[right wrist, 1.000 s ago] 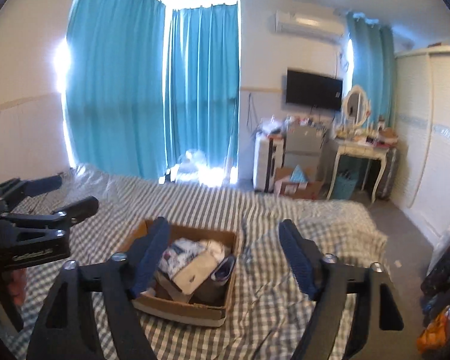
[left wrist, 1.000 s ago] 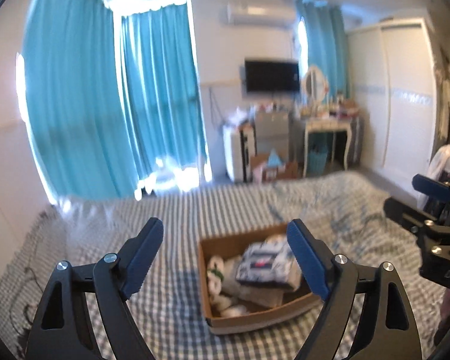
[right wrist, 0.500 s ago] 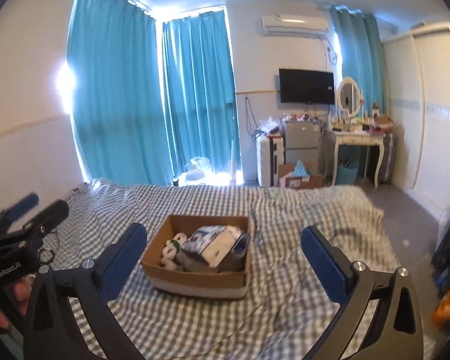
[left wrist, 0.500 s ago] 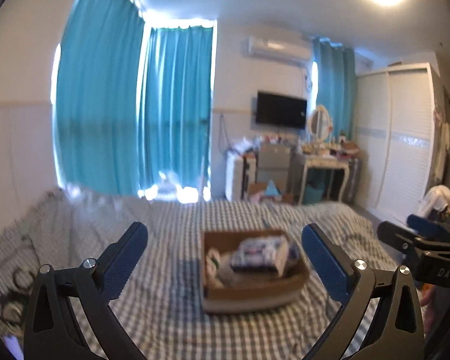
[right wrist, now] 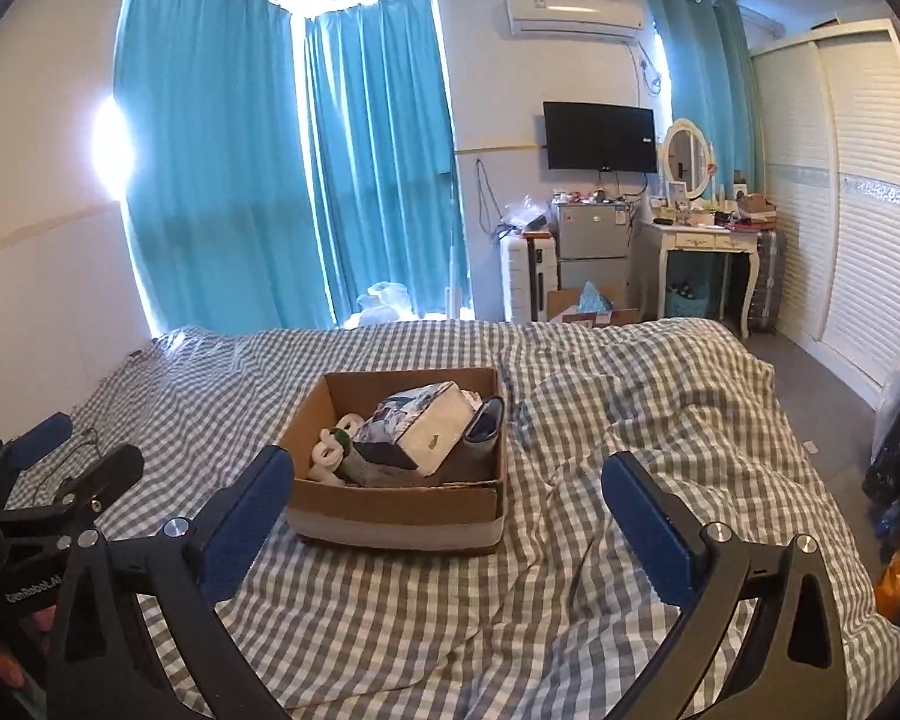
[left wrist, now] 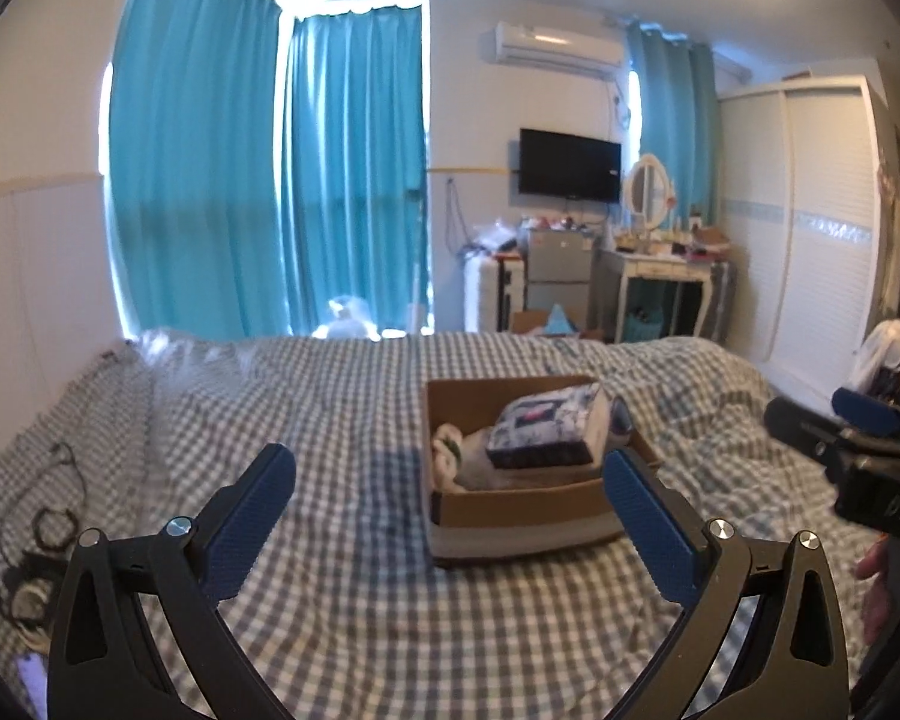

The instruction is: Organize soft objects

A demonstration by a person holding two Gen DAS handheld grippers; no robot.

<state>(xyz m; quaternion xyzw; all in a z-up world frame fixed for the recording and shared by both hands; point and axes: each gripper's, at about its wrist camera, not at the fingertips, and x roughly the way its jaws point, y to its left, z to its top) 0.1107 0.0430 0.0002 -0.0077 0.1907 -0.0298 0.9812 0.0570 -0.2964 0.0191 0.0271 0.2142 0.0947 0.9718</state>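
Left gripper (left wrist: pixel 449 495) hangs wide open and empty above the checked bed (left wrist: pixel 342 420), near a cardboard box (left wrist: pixel 522 504) of soft things. Right gripper (right wrist: pixel 447 495), likewise spread and empty, faces that box (right wrist: pixel 396 507) holding a folded bundle (right wrist: pixel 420 426).

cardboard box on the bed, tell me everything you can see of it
The box is brown corrugated cardboard, open-topped, with a pale band around its base. It sits flat on the checked bedspread, apart from both grippers. It is heaped: a blue and white patterned pack lies tilted on top, white rolled items sit at its left end, and a grey-blue piece leans against the right wall.
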